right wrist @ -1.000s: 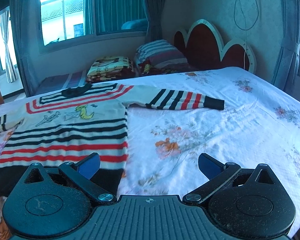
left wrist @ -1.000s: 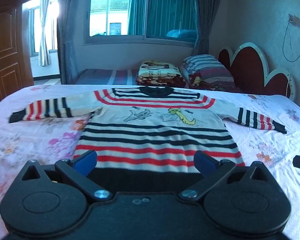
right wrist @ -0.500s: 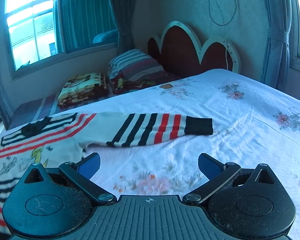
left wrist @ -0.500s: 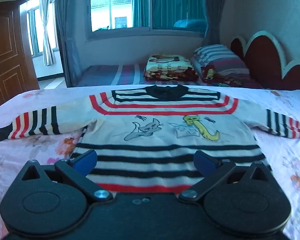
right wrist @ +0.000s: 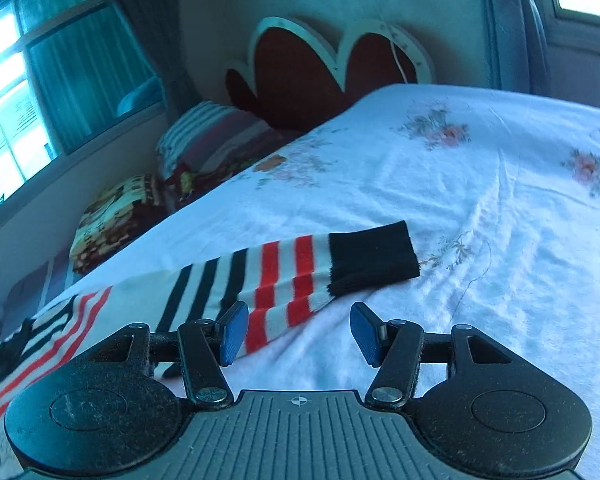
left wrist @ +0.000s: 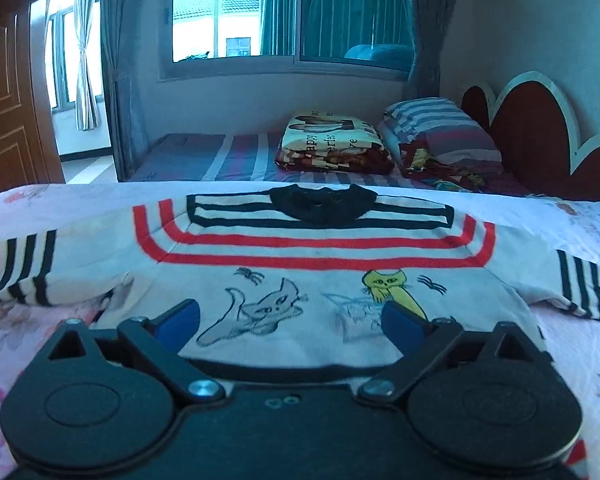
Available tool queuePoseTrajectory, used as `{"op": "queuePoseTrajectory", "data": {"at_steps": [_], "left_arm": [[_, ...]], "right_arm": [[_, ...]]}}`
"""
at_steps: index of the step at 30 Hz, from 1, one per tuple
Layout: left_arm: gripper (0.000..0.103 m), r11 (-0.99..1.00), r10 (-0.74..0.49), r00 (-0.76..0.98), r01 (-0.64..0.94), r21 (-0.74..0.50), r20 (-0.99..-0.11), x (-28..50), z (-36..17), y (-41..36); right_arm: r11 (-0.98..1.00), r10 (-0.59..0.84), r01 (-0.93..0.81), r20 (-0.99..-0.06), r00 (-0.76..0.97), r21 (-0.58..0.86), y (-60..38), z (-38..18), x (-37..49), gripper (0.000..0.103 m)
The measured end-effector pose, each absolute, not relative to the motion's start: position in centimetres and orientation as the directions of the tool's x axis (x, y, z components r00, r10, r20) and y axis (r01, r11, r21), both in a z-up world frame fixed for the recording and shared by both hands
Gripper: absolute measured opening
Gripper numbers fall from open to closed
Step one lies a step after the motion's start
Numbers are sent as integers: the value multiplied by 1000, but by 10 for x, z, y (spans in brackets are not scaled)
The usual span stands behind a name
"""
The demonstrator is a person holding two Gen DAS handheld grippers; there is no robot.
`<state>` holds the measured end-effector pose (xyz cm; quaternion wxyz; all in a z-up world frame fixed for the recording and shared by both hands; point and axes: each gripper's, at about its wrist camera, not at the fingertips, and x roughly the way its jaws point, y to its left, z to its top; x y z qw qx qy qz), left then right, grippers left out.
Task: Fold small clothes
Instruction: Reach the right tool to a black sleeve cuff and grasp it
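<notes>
While the floral bedsheet [right wrist: 479, 184] spreads ahead of and beneath both our grippers, we see the striped sweater [left wrist: 311, 248] lying flat on it, front side up, collar pointing away from us and both sleeves stretched out to the sides. Beyond the sweater, past the far edge of our bed, we make out a second bed with a striped pillow [left wrist: 435, 128] and a folded blanket [left wrist: 331, 140] next to it, the scalloped headboard [left wrist: 539, 120] rising off to the right. Our left gripper [left wrist: 291, 320] hovers low over the sweater's chest, its blue pads set wide apart, with the grey cat drawing [left wrist: 260, 308] between them and the yellow cat drawing [left wrist: 387, 284] just ahead of the right pad; its jaws have just been closing a little, and nothing is pinched. Our right gripper [right wrist: 298, 332] sits tilted over the sweater's right sleeve [right wrist: 284, 276]: its jaws have just been narrowing to a middling gap, the left pad over the red-striped part, the right pad over bare sheet, not yet clamped on the cloth. The sleeve's black cuff [right wrist: 371, 256] lies just ahead of the right pad.
</notes>
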<state>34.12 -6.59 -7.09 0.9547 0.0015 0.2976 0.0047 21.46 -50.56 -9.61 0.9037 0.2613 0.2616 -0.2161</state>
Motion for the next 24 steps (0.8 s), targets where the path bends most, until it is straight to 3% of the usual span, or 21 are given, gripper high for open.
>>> {"op": "queuePoseTrajectory", "data": {"at_steps": [3, 9, 11, 13, 24], "left_arm": [[84, 1000, 0, 817, 11, 16, -577, 355, -81, -73], [84, 1000, -7, 802, 24, 21, -597, 372, -96, -83], [84, 999, -3, 798, 22, 24, -603, 376, -99, -83], [85, 999, 0, 792, 21, 27, -611, 381, -102, -83], [86, 1000, 15, 783, 4, 30, -622, 397, -106, -76]], "right_arm": [[751, -265, 549, -593, 761, 368, -519, -108, 223, 57], [668, -279, 597, -595, 754, 444, -550, -128, 233, 57], [644, -273, 610, -606, 747, 462, -557, -135, 237, 45], [613, -252, 619, -621, 743, 492, -564, -143, 240, 42], [457, -177, 605, -600, 780, 652, -580, -148, 234, 42]]}}
